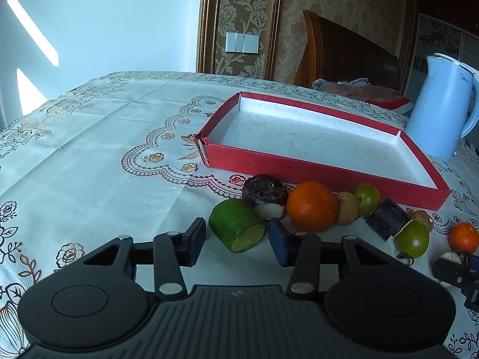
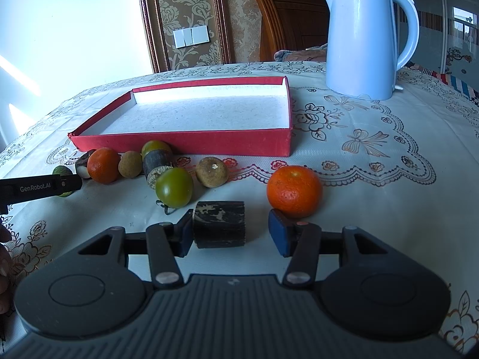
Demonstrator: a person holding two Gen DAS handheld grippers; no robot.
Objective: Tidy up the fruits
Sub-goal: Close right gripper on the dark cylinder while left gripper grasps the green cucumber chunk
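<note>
Fruits lie in a loose row on the embroidered tablecloth (image 2: 374,155) before the empty red tray (image 2: 185,142). Left gripper (image 1: 237,240) brackets the cut green fruit (image 1: 236,229), pads apart from it. Right gripper (image 2: 230,233) stands parted around a dark sugarcane piece (image 2: 219,223), touching only the left pad; an orange (image 2: 294,191) sits beside the right finger.

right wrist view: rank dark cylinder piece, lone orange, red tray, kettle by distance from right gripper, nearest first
1. dark cylinder piece: between the fingers of the right gripper, against the left pad.
2. lone orange: just beyond the right fingertip.
3. red tray: mid-table, behind the fruit row.
4. kettle: far right, farthest back.
</note>
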